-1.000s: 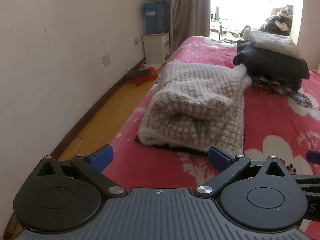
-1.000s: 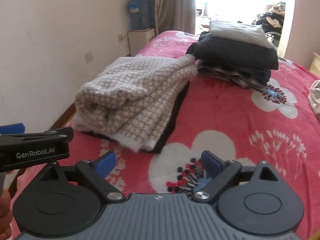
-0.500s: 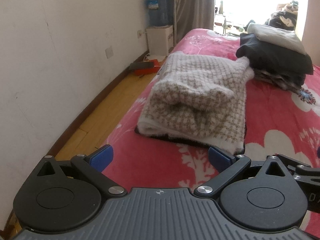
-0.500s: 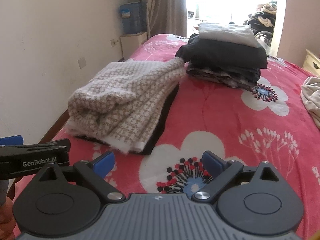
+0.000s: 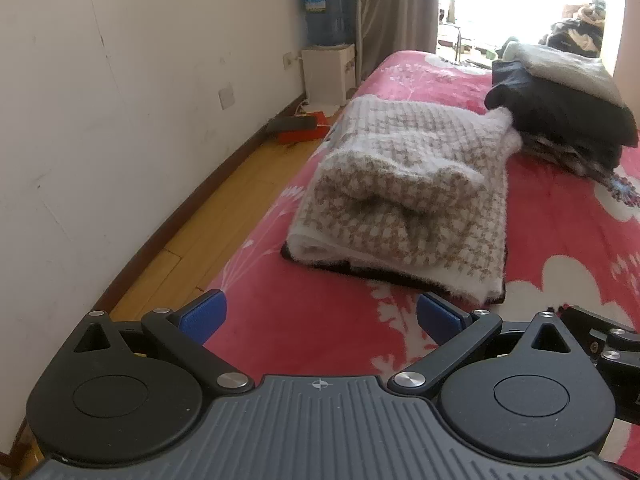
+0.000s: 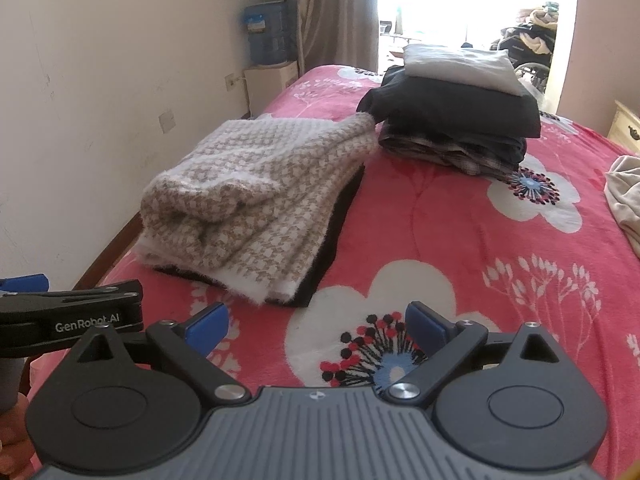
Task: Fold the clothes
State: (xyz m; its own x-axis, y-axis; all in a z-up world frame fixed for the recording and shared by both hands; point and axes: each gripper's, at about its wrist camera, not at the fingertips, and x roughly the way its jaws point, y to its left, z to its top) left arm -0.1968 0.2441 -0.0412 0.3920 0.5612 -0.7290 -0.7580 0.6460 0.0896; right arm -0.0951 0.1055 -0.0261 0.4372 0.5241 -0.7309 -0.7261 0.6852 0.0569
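Note:
A folded beige-and-white houndstooth garment (image 5: 404,200) (image 6: 256,200) lies on the pink floral bedspread (image 5: 320,320) (image 6: 440,232), with a black layer under it. Behind it stands a stack of folded clothes (image 5: 560,120) (image 6: 456,112), dark pieces topped by a pale grey one. My left gripper (image 5: 320,316) hovers open in front of the houndstooth garment, empty. My right gripper (image 6: 316,322) is open and empty too, short of the garment's near corner. The left gripper's body (image 6: 72,316) shows at the left edge of the right wrist view.
A white wall and wooden floor (image 5: 208,216) run along the bed's left side. A water dispenser (image 5: 328,52) and a red object (image 5: 300,132) stand on the floor by the curtain. A crumpled pale garment (image 6: 624,196) lies at the bed's right edge.
Both grippers have drawn back slightly from the folded garment and swung a little; both stayed open and empty. The clothes have not moved.

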